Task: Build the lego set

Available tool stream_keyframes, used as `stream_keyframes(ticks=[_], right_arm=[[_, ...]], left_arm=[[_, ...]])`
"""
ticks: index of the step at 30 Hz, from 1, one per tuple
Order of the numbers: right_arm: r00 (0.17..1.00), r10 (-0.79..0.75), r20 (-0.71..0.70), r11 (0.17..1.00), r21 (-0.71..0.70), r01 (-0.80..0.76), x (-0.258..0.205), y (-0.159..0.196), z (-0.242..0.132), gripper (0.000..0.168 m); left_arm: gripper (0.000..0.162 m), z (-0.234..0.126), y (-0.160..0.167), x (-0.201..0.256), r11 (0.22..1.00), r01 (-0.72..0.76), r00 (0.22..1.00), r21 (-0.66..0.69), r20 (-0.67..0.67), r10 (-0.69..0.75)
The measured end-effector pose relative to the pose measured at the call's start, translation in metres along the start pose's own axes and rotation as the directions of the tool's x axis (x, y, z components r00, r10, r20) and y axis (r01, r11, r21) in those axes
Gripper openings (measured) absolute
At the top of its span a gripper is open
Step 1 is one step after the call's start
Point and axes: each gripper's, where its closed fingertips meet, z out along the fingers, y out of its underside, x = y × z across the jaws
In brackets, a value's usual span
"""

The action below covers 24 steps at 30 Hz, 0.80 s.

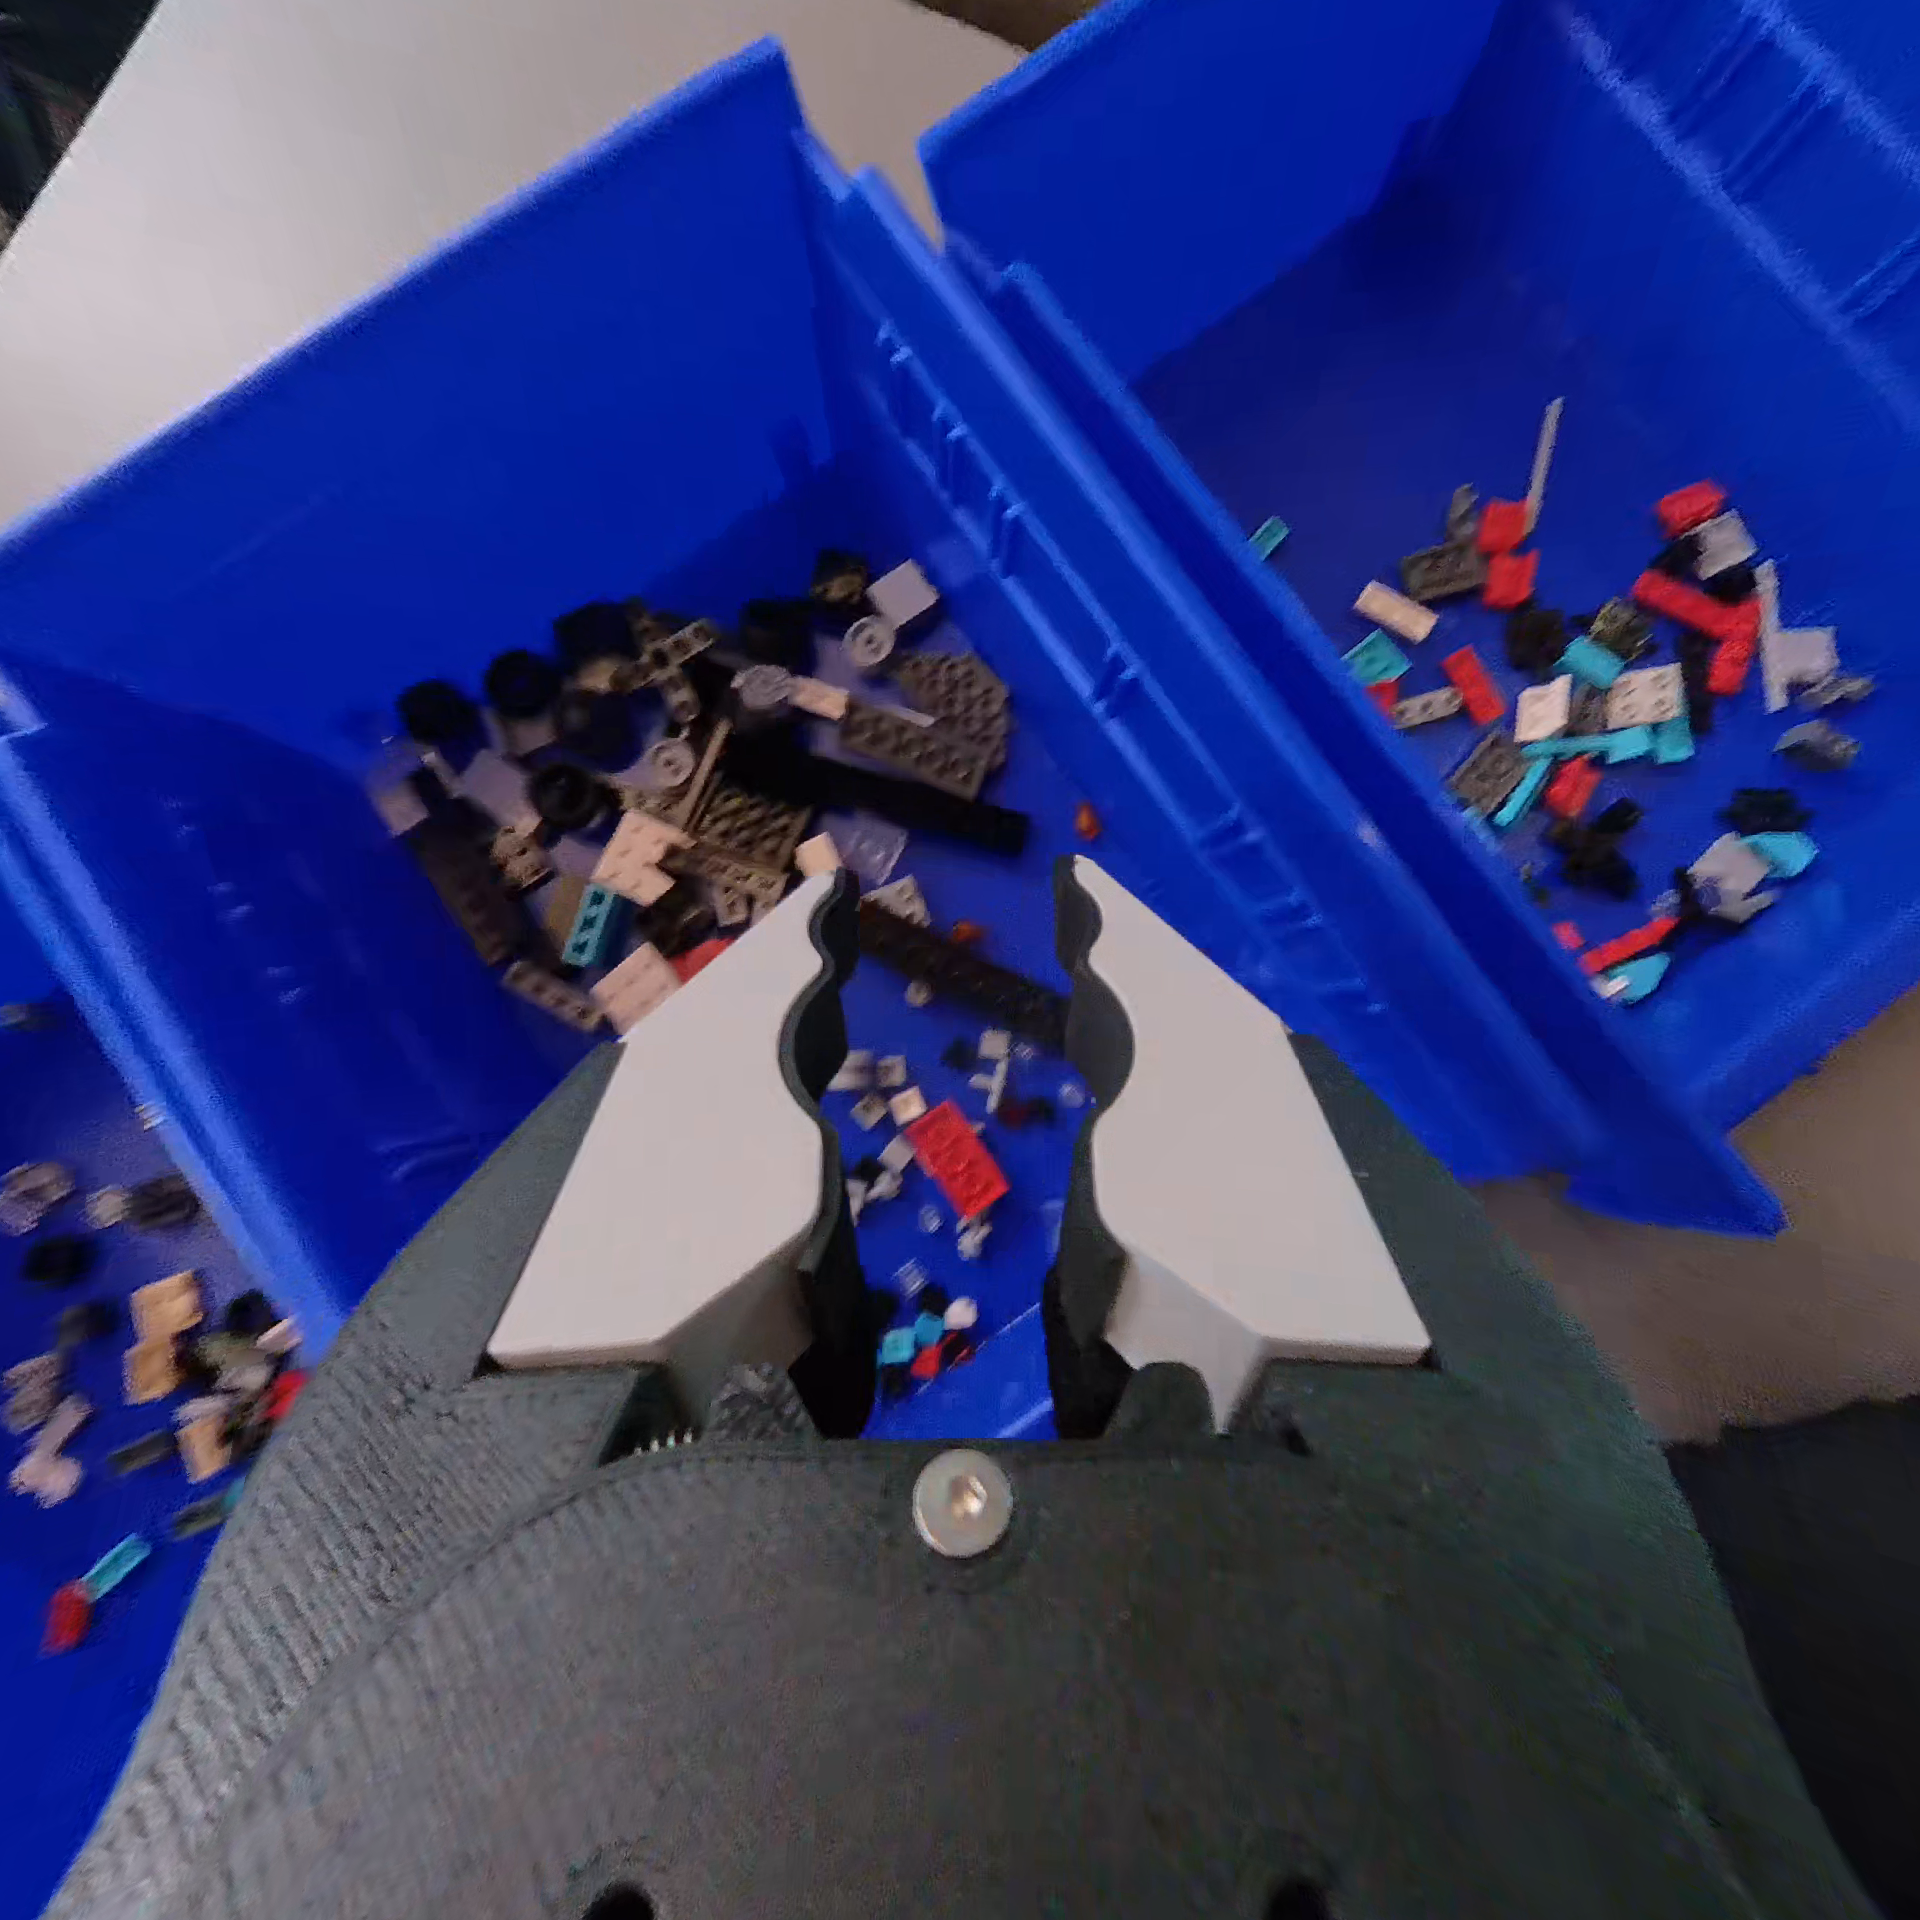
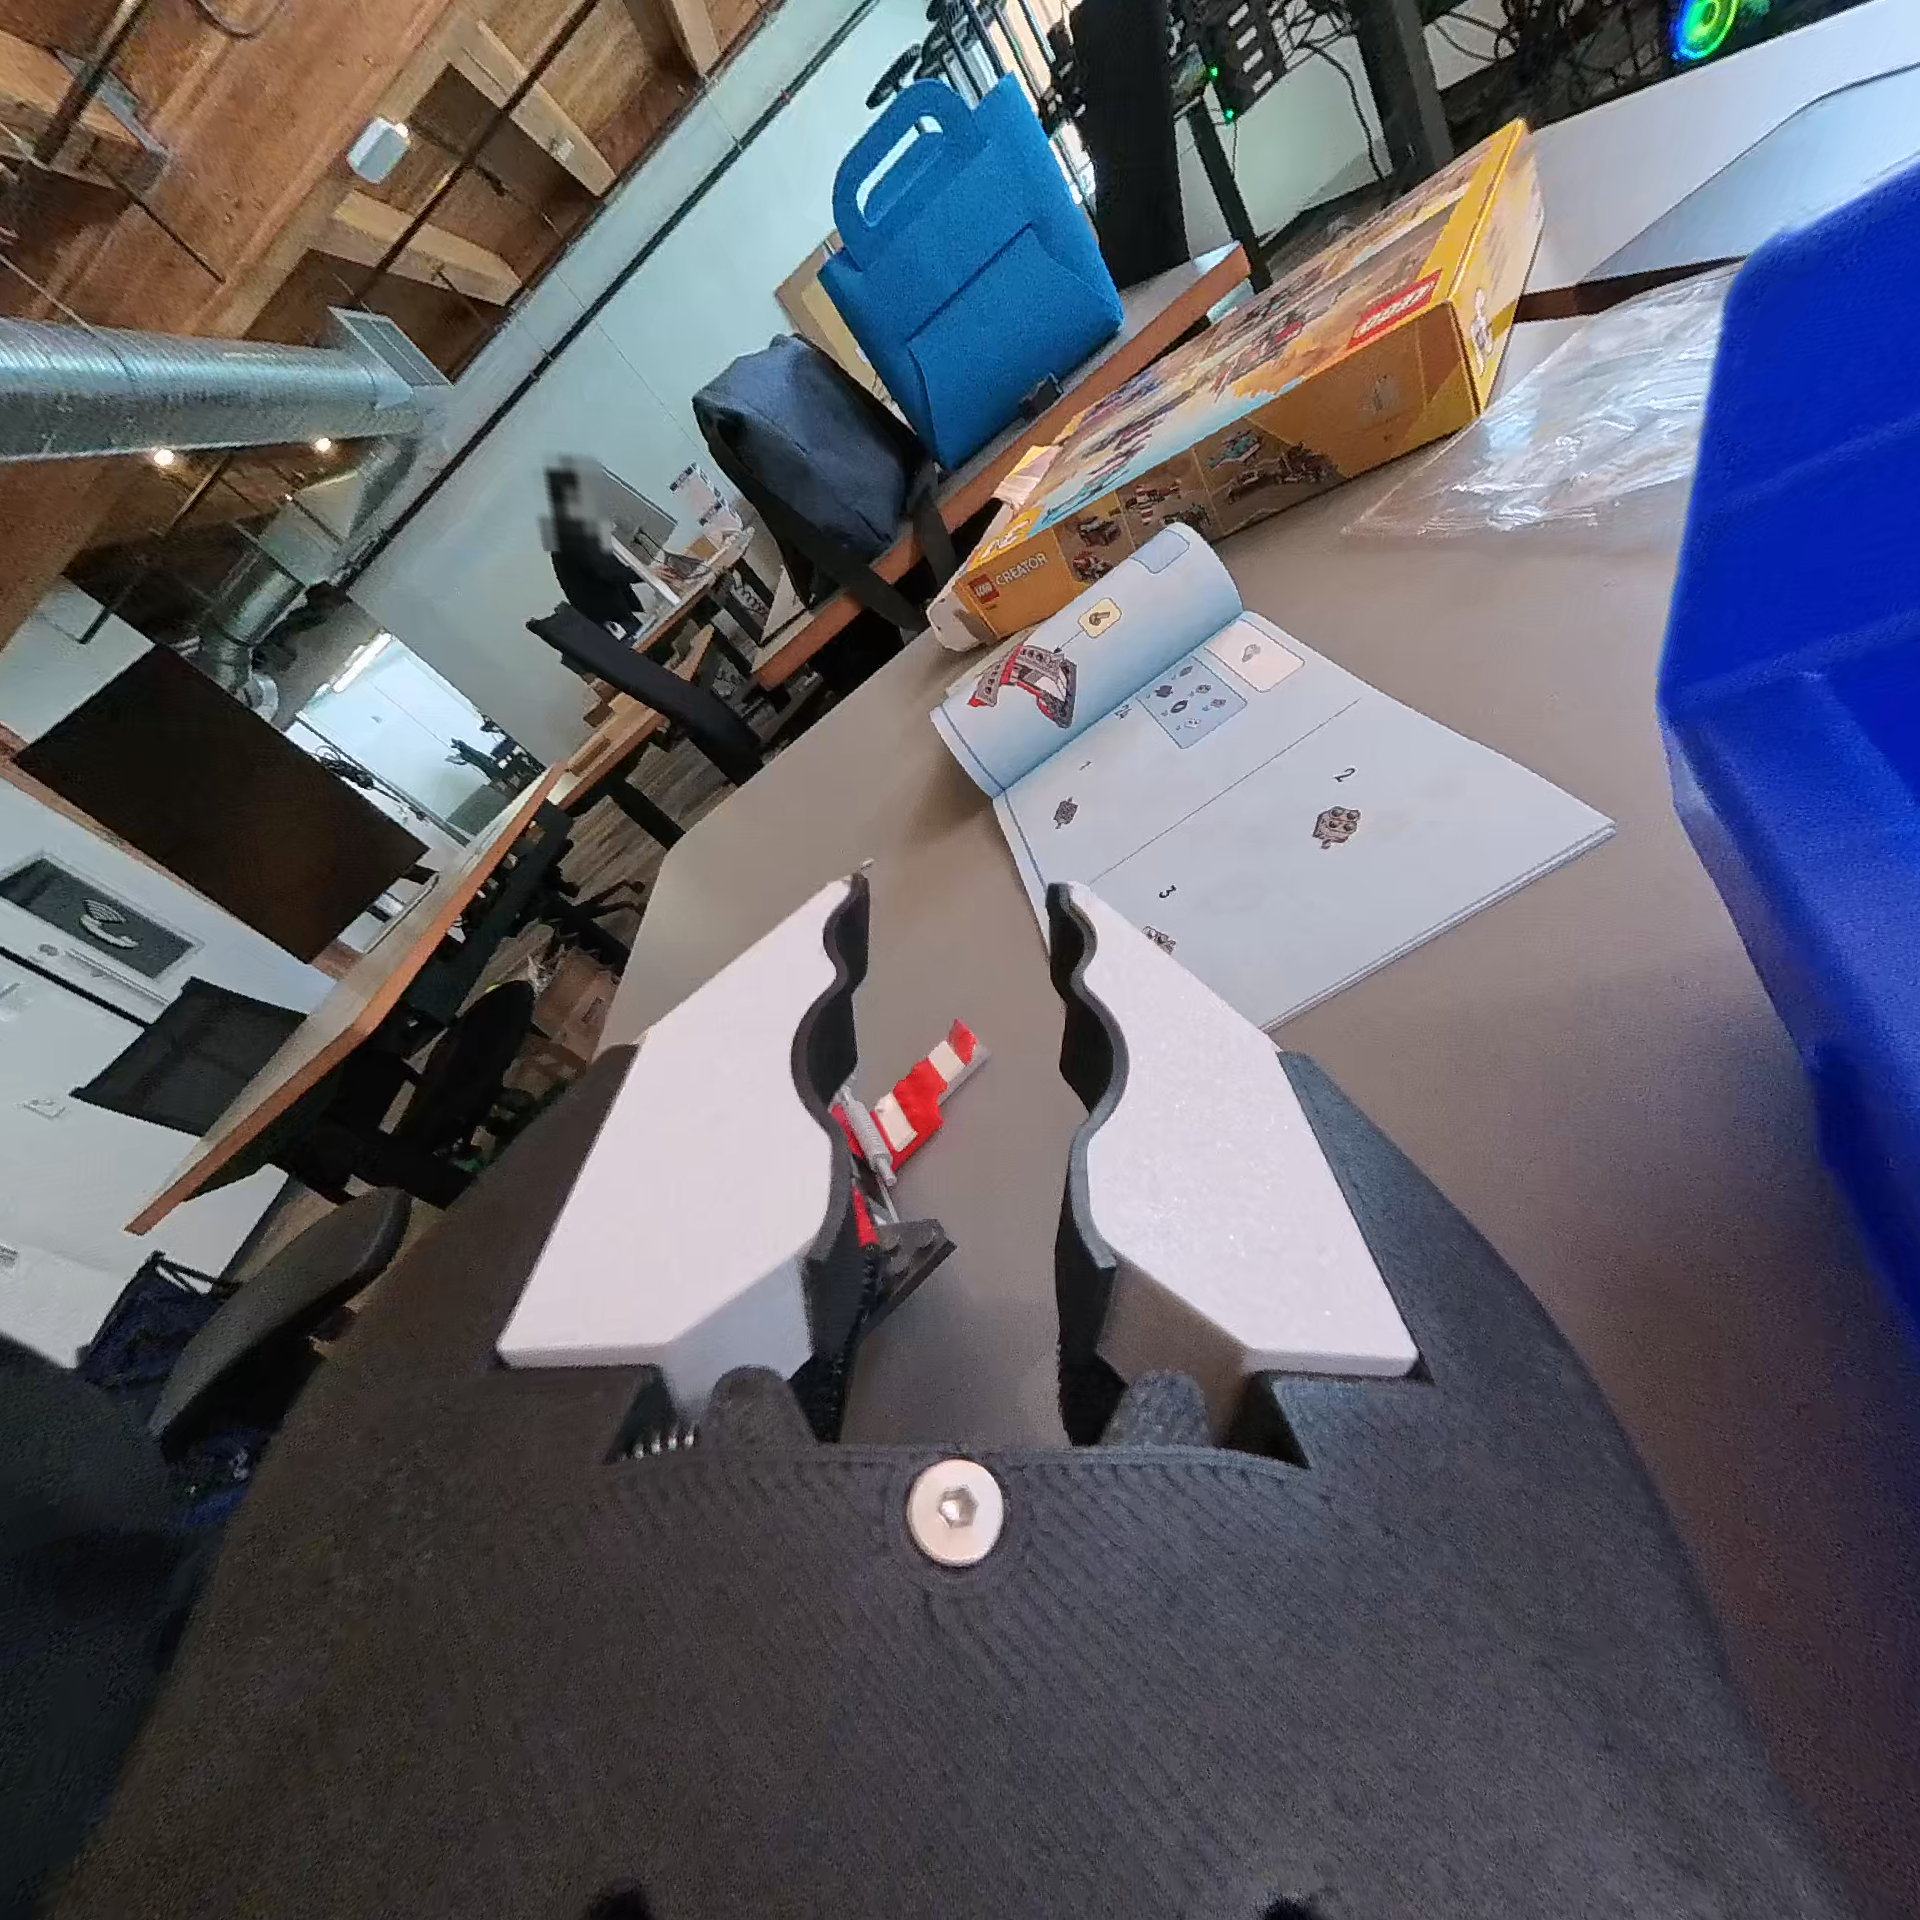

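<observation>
My left gripper (image 1: 956, 883) is open and empty, held above a blue bin (image 1: 644, 436) with many loose grey, black and white lego pieces (image 1: 727, 769). A red plate (image 1: 958, 1158) lies on the bin floor between the fingers, below them. My right gripper (image 2: 958, 899) is open and empty, low over the grey table (image 2: 1455, 1143). A small red-and-white lego assembly (image 2: 920, 1101) with a dark grey part lies on the table between its fingers, close to the left finger (image 2: 707, 1153).
A second blue bin (image 1: 1455, 260) at the right holds red, teal and grey pieces (image 1: 1621, 686). A third bin (image 1: 83, 1351) at the left holds mixed pieces. An open instruction booklet (image 2: 1299, 831), a yellow lego box (image 2: 1299, 416), a clear bag (image 2: 1558, 436) and a blue bin wall (image 2: 1818, 675) are on the table.
</observation>
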Motion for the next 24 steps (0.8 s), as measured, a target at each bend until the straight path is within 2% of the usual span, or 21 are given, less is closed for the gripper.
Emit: stream_keyframes(ticks=[4, 9, 20, 24], right_arm=[[0.999, 0.038, 0.006, 0.998, 0.043, -0.038, 0.004, -0.007, -0.008, 0.034], [0.998, 0.055, 0.008, 0.996, 0.074, -0.055, 0.006, -0.011, -0.011, 0.037], [1.0, 0.004, -0.025, 0.995, 0.097, -0.002, 0.006, -0.012, -0.013, 0.046], [0.999, 0.015, -0.035, 0.994, 0.108, -0.012, 0.009, -0.014, -0.014, 0.048]], left_arm=[[0.038, 0.006, -0.017, 0.014, 0.987, 0.101, 0.993, 0.124, -0.072, -0.093], [0.039, -0.005, -0.033, 0.015, 0.94, 0.22, 0.969, 0.263, -0.172, -0.178], [0.042, -0.038, -0.039, 0.06, 0.808, 0.35, 0.861, 0.474, -0.502, -0.078], [0.047, -0.044, -0.029, 0.074, 0.807, 0.337, 0.837, 0.484, -0.547, -0.022]])
